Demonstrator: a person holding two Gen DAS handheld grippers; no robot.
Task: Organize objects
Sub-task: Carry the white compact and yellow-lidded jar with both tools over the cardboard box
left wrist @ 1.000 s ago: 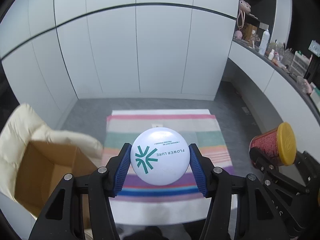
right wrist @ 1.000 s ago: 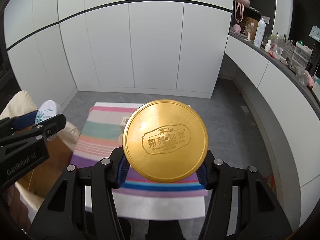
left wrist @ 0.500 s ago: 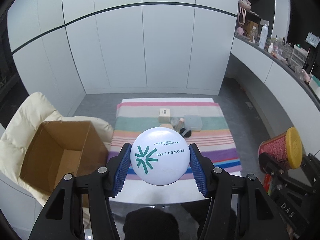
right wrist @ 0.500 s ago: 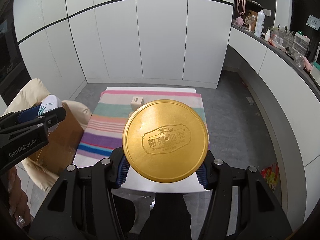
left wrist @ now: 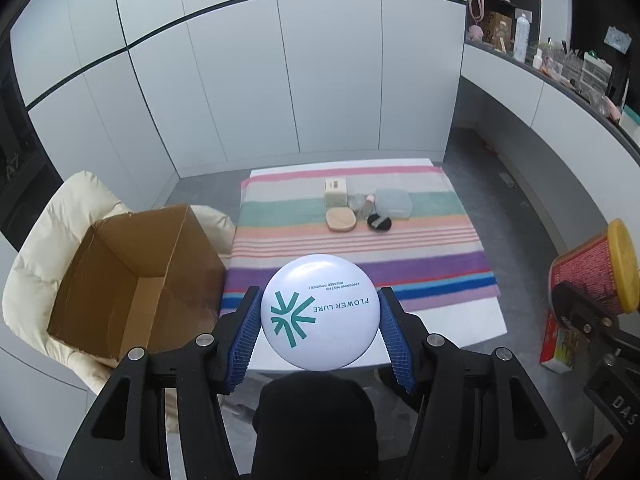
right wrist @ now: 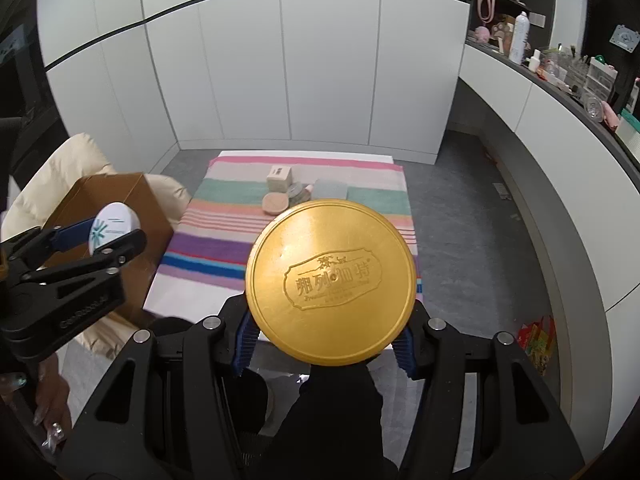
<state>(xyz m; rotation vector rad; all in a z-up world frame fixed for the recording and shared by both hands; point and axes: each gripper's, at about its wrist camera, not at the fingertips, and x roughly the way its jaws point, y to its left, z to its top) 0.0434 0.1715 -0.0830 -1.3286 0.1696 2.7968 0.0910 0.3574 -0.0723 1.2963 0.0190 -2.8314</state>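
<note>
My left gripper (left wrist: 320,332) is shut on a round white compact (left wrist: 320,312) printed "FLOWER LURE", held high above the near table edge. My right gripper (right wrist: 324,340) is shut on a red can with a gold lid (right wrist: 330,280); the can also shows at the right of the left wrist view (left wrist: 596,276). The left gripper with the compact shows at the left of the right wrist view (right wrist: 114,226). An open cardboard box (left wrist: 132,276) stands on a cream chair left of the table.
A striped cloth (left wrist: 352,240) covers the white table (left wrist: 460,336). On it lie a small beige box (left wrist: 335,192), a round beige puff (left wrist: 341,220), a black puff (left wrist: 379,222) and a clear case (left wrist: 394,202). A cluttered counter (left wrist: 560,76) runs along the right wall.
Both grippers have pulled back and risen from the table with their objects held. The table, the small items on it and the cardboard box have come fully into view.
</note>
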